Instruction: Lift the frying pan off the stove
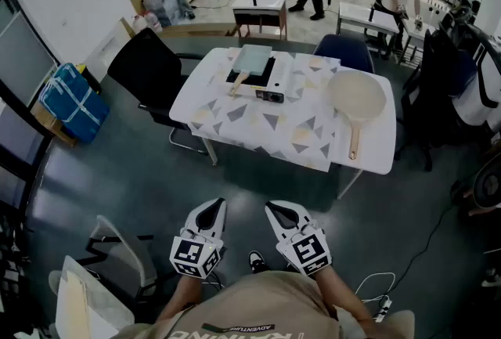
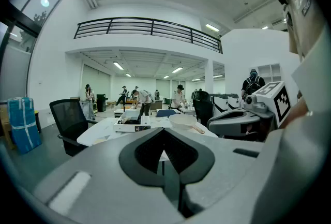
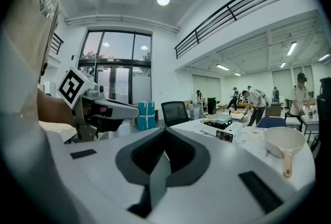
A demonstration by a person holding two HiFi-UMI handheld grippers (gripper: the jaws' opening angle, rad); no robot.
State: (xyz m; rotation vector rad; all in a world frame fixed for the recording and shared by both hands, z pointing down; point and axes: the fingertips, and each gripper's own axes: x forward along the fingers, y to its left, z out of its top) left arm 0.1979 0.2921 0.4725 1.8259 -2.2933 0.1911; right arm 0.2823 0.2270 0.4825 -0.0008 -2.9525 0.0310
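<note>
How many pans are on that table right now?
2. A square pan sits on the stove at the table's far side; a round cream pan lies right of the stove. None looks hidden.

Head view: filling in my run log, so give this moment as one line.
left tongs shut, empty | right tongs shut, empty | square pan on stove, untouched | round pan on table

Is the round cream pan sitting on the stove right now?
No, the round cream pan lies on the table, right of the stove.
</note>
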